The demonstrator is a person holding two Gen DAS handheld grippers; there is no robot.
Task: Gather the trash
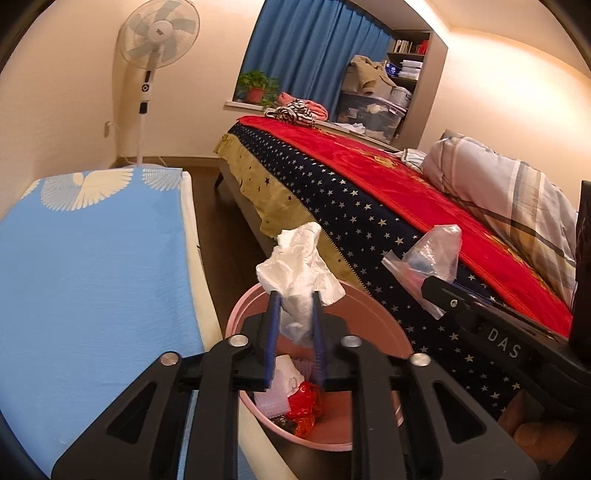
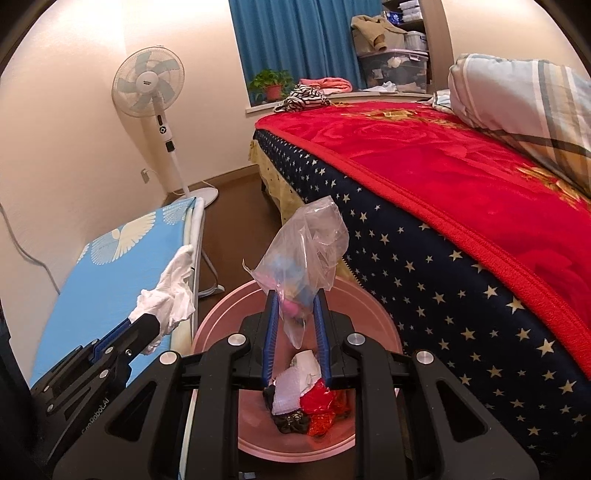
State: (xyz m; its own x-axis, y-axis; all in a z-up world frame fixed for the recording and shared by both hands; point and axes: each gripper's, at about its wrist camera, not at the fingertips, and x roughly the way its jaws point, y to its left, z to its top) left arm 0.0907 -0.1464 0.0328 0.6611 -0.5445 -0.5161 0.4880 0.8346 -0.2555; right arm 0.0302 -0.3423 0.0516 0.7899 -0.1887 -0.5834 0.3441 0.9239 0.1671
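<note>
My left gripper [image 1: 295,295] is shut on a crumpled white tissue [image 1: 299,266] that sticks up past its blue pads. It hangs over a pink bin [image 1: 373,314] on the floor. The bin holds a red wrapper [image 1: 306,406], white scraps and something dark. To the right, my right gripper [image 1: 428,282] carries a clear plastic bag [image 1: 436,251]. In the right wrist view that gripper [image 2: 296,293] is shut on the bag [image 2: 310,251], with blue and pink bits inside, above the same bin [image 2: 221,314]. The left gripper [image 2: 144,321] with the tissue [image 2: 170,291] is at the left.
A bed [image 1: 369,206] with a starred navy side and red blanket runs along the right of the bin. A blue-covered cot [image 1: 92,277] lies on the left. A standing fan [image 1: 159,29] is at the far wall. Dark floor runs between bed and cot.
</note>
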